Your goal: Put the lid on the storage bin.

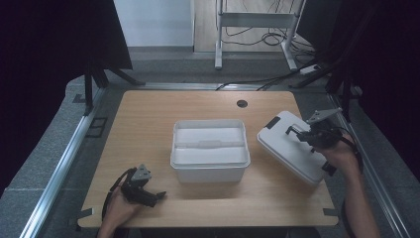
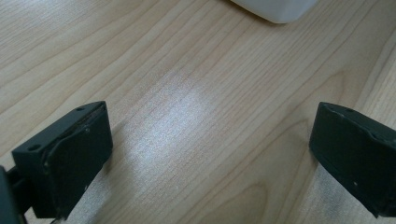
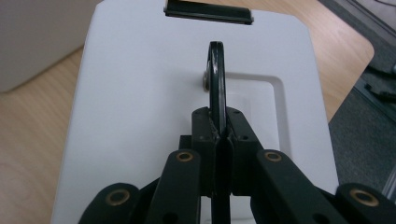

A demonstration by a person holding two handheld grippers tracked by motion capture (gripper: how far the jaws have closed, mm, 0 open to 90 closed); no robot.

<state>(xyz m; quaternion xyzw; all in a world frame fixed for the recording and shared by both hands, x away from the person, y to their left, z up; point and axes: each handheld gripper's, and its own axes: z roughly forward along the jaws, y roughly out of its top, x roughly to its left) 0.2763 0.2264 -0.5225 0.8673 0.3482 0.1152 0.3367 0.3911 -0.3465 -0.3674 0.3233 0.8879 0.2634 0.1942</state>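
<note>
The open white storage box sits mid-tabletop with bare wood all around it, while its white lid lies tilted by the right edge, its far corner reaching that edge. The right gripper is clamped on the lid's upright black handle, hiding the handle's lower part. The left gripper rests near the front-left corner, jaws wide over bare wood, the box's corner cut off above.

The left gripper rests low at the near left, jaws spread wide; the right gripper is raised at the far right, jaws pinched together on a thin black handle
</note>
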